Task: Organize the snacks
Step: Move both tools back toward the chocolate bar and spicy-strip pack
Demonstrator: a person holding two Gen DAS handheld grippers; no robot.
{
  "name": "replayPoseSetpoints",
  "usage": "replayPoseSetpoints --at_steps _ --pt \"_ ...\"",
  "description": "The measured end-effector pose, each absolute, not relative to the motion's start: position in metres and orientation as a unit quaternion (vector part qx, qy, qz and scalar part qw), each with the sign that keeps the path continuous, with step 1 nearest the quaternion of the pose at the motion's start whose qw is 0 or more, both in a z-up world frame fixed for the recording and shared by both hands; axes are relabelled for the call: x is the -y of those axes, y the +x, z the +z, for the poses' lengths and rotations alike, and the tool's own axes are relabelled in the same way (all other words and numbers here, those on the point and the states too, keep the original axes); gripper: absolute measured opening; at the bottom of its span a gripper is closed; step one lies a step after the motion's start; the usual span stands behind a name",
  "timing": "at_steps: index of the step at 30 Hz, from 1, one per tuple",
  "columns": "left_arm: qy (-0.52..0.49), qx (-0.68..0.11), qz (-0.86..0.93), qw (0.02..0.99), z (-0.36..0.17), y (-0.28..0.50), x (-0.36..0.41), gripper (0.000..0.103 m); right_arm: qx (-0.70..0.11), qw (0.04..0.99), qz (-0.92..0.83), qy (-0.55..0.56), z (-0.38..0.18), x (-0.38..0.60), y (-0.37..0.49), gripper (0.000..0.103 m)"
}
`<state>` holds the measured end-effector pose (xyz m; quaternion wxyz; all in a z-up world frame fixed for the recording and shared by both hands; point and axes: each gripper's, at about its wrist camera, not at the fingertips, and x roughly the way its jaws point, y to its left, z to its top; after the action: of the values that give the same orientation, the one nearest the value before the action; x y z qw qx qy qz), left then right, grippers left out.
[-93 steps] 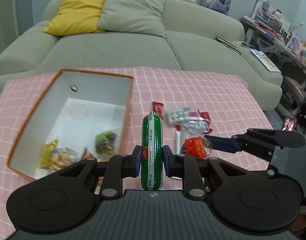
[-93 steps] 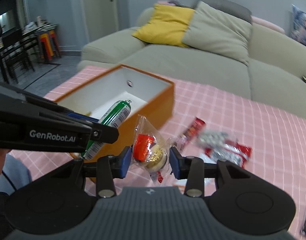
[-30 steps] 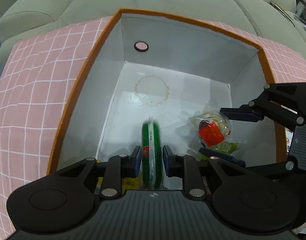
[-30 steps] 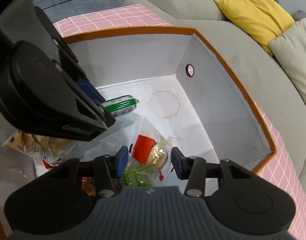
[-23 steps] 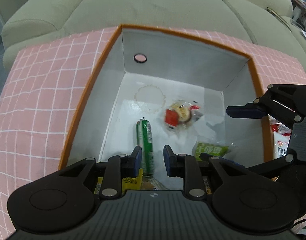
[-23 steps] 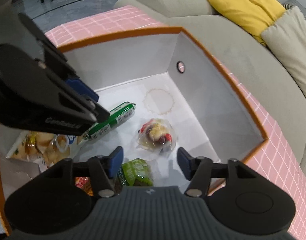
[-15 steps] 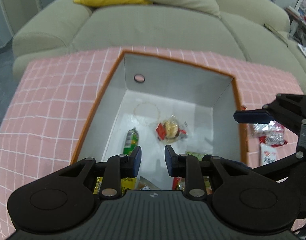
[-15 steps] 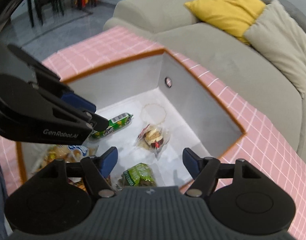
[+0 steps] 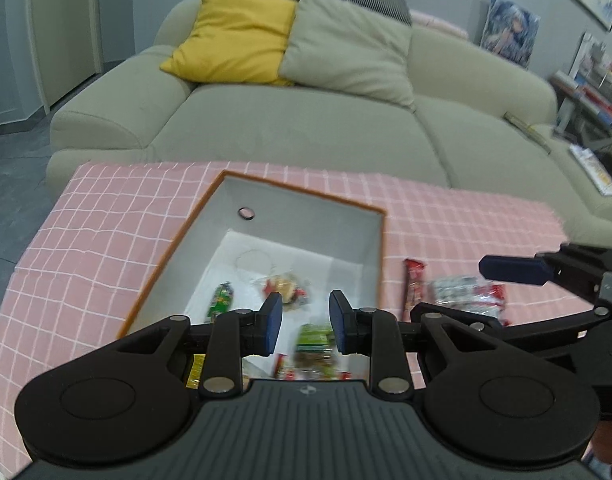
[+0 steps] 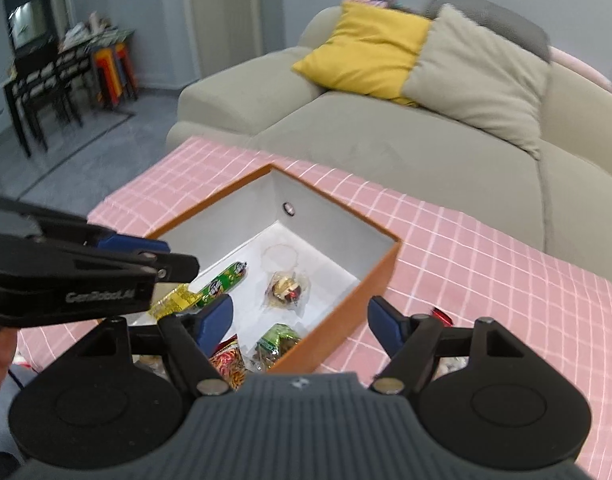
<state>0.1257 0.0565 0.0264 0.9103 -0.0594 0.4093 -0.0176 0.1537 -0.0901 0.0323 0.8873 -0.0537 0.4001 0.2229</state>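
An orange box (image 9: 178, 240) with a white inside stands on the pink checked tablecloth; it also shows in the right wrist view (image 10: 369, 280). In it lie a green sausage stick (image 9: 222, 298) (image 10: 224, 278), a clear bag with a round sweet (image 9: 284, 286) (image 10: 286, 286), a green packet (image 9: 313, 338) (image 10: 278, 338) and other snacks. My left gripper (image 9: 306, 320) is open and empty above the box's near end. My right gripper (image 10: 300, 320) is open wide and empty above the box's near corner.
On the cloth right of the box lie a red bar (image 9: 413, 288) and a clear-and-red snack bag (image 9: 465, 294). A grey-green sofa (image 9: 306, 120) with a yellow cushion (image 9: 234, 36) stands behind the table. Chairs and stools (image 10: 66, 76) stand far left.
Both grippers let go of their snacks inside the box, then rose and pulled back. The sausage stick and the sweet bag now lie on the box floor. The right jaws opened wider.
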Motion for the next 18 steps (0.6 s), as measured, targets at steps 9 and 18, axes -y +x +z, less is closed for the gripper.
replayPoseSetpoints --at_steps 9,18 --pt "-0.091 -0.379 -0.008 0.921 0.03 0.094 -0.033 0.031 -0.376 0.914 0.154 -0.018 0.037 0.148 0.11 0.072" --pt "-0.086 -0.406 -0.043 0.909 0.006 0.078 0.004 0.031 -0.375 0.923 0.082 0.003 0.012 0.191 0.073 0.072"
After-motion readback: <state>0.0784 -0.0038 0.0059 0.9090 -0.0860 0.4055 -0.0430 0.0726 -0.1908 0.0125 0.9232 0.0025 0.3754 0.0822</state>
